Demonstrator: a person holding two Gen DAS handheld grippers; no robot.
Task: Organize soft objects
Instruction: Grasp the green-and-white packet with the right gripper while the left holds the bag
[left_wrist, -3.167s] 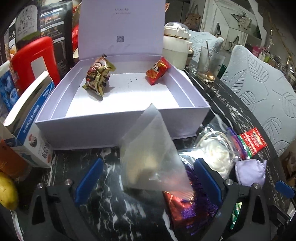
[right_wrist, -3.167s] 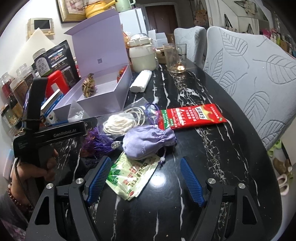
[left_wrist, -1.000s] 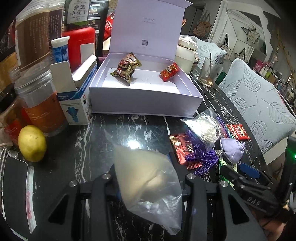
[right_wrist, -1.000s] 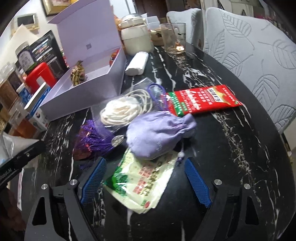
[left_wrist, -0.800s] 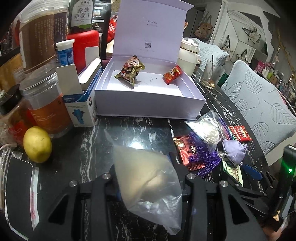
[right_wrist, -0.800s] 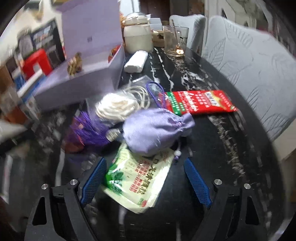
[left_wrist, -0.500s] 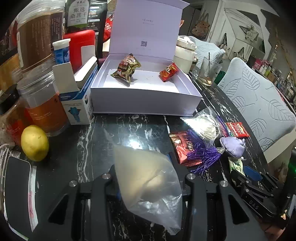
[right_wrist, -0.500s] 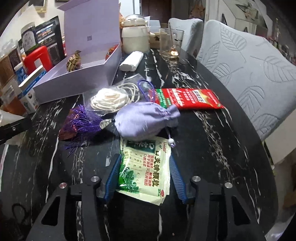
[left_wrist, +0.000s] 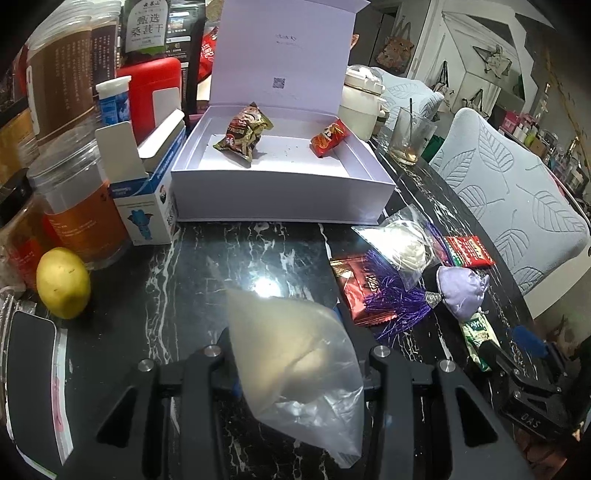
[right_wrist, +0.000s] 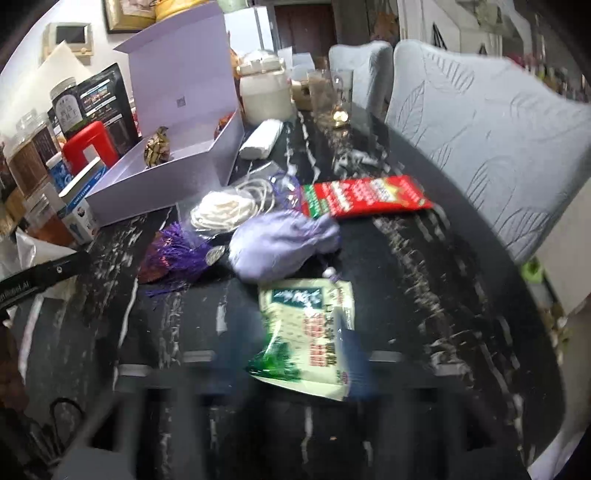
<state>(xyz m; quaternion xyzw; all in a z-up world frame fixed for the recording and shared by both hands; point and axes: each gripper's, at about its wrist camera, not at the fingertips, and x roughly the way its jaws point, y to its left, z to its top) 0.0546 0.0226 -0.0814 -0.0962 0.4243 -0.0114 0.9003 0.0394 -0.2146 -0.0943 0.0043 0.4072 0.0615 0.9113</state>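
My left gripper (left_wrist: 295, 365) is shut on a clear plastic bag (left_wrist: 291, 354) with something pale inside, held above the dark marble table. The open lavender box (left_wrist: 280, 192) stands ahead with two snack packets (left_wrist: 243, 136) in it. My right gripper (right_wrist: 306, 354) is shut on the green and white packet (right_wrist: 306, 332); this view is blurred by motion. The packet also shows in the left wrist view (left_wrist: 478, 332). A purple pouch (right_wrist: 280, 243), purple tassel (right_wrist: 177, 254), white cord bag (right_wrist: 225, 210) and red packet (right_wrist: 365, 201) lie beyond it.
Jars (left_wrist: 74, 192), a blue and white carton (left_wrist: 147, 184), a red container (left_wrist: 155, 92) and a lemon (left_wrist: 62, 282) crowd the left. A cream pot (left_wrist: 362, 103) and a glass (left_wrist: 410, 136) stand right of the box. Grey chairs (right_wrist: 480, 147) line the right edge.
The right gripper has closed on the green and white packet and is lifting it, blurring the view. The left gripper still holds the clear bag, nearly steady.
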